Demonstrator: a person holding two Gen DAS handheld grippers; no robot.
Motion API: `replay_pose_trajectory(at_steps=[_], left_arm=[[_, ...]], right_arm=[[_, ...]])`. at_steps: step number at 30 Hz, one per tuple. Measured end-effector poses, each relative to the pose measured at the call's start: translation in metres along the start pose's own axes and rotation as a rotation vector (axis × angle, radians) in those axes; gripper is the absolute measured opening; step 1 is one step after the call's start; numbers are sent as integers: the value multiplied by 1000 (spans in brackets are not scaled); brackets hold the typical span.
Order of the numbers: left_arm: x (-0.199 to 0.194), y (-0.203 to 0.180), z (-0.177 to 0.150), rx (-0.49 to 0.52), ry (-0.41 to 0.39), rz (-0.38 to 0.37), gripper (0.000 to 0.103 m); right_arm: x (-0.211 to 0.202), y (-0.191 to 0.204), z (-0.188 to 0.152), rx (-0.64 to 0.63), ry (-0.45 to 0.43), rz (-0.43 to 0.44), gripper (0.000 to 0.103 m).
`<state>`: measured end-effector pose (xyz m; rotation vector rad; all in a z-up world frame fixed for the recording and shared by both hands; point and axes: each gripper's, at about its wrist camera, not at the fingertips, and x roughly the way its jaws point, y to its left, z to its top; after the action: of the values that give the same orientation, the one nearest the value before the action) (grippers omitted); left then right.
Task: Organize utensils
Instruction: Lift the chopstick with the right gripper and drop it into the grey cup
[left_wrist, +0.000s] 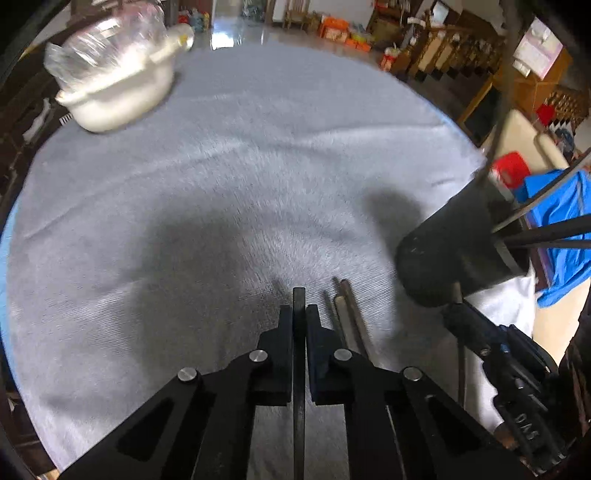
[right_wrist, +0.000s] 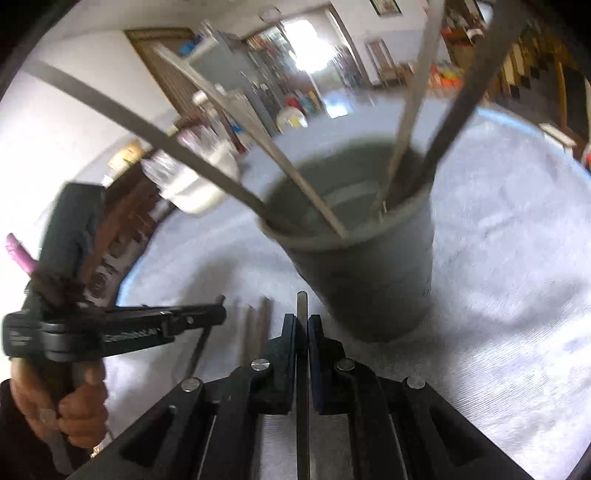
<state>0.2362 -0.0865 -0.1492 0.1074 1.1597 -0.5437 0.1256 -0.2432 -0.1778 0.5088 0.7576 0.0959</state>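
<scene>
Dark holder cup (right_wrist: 364, 266) is standing upright on the grey-clothed table (left_wrist: 221, 184), at 12 o'clock just beyond the right gripper (right_wrist: 302, 321), several long utensils (right_wrist: 406, 110) leaning out of it. Loose chopsticks (left_wrist: 347, 314) are lying at 1 o'clock just beside the left gripper (left_wrist: 298, 310). Both sets of jaws are pinching a thin flat utensil. White lidded pot (left_wrist: 118, 85) is sitting at 10 o'clock, well apart.

Round table (left_wrist: 229, 155), grey cloth. Dark cup (right_wrist: 369, 266) near right edge, loose chopsticks (left_wrist: 349, 314) beside it; white pot (left_wrist: 118, 92), seemingly plastic-wrapped, far-left edge.
</scene>
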Motion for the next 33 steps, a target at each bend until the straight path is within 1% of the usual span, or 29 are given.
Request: replay_pose_trajectory(at_steps=[2, 7, 9, 10, 12, 13, 15, 17, 18, 20, 22, 23, 24, 25, 26, 28, 29, 30, 31, 33], left_arm=[[-18, -3, -2, -3, -45, -2, 7], [-69, -12, -8, 9, -164, -1, 7], [-89, -14, -13, 13, -213, -7, 7], [-98, -16, -15, 17, -235, -5, 7], [-110, -17, -19, 15, -253, -2, 7], [-113, -16, -19, 10, -260, -4, 7], [-126, -14, -24, -5, -290, -7, 7], [-139, -11, -31, -23, -322, -15, 7], [-145, -9, -34, -33, -338, -22, 7], [-153, -6, -39, -41, -365, -32, 7], [-160, -5, -47, -39, -395, -39, 7], [-163, -5, -50, -37, -406, -38, 7], [-167, -4, -53, -35, -422, -36, 7], [-170, -4, -56, -34, -434, -34, 7], [-174, -2, -59, -34, -448, -33, 7], [-180, 2, -65, -35, -468, -31, 7], [-182, 4, -67, -37, -472, -33, 7], [-184, 7, -69, -40, -477, -37, 7], [-185, 9, -70, -42, -481, -42, 7], [-187, 13, -73, -43, -488, -49, 7]], right_arm=[[-18, 1, 4, -1, -36, 32, 7], [-56, 11, 7, -12, -104, 78, 7], [-67, 15, 7, -25, -123, 84, 7], [-69, 20, 8, -39, -123, 73, 7], [-72, 21, 5, -59, -110, 34, 7], [-72, 19, 5, -54, -102, 40, 7], [-70, 12, 3, -21, -56, 44, 8], [-60, 7, -2, 9, 15, 39, 9], [-56, 5, -3, 17, 35, 38, 9], [-42, 4, -2, 10, 71, 7, 12], [-29, 9, -4, -12, 110, -9, 17], [-21, 14, -4, -31, 128, -10, 27], [-15, 16, -4, -43, 139, -17, 46], [-9, 19, -4, -57, 144, -26, 60], [-6, 22, -5, -73, 121, -32, 67], [-1, 28, -6, -124, 105, -74, 62], [6, 30, -7, -148, 124, -107, 45], [13, 31, -8, -162, 145, -120, 31], [17, 32, -8, -170, 148, -131, 31], [25, 33, -9, -199, 161, -174, 28]])
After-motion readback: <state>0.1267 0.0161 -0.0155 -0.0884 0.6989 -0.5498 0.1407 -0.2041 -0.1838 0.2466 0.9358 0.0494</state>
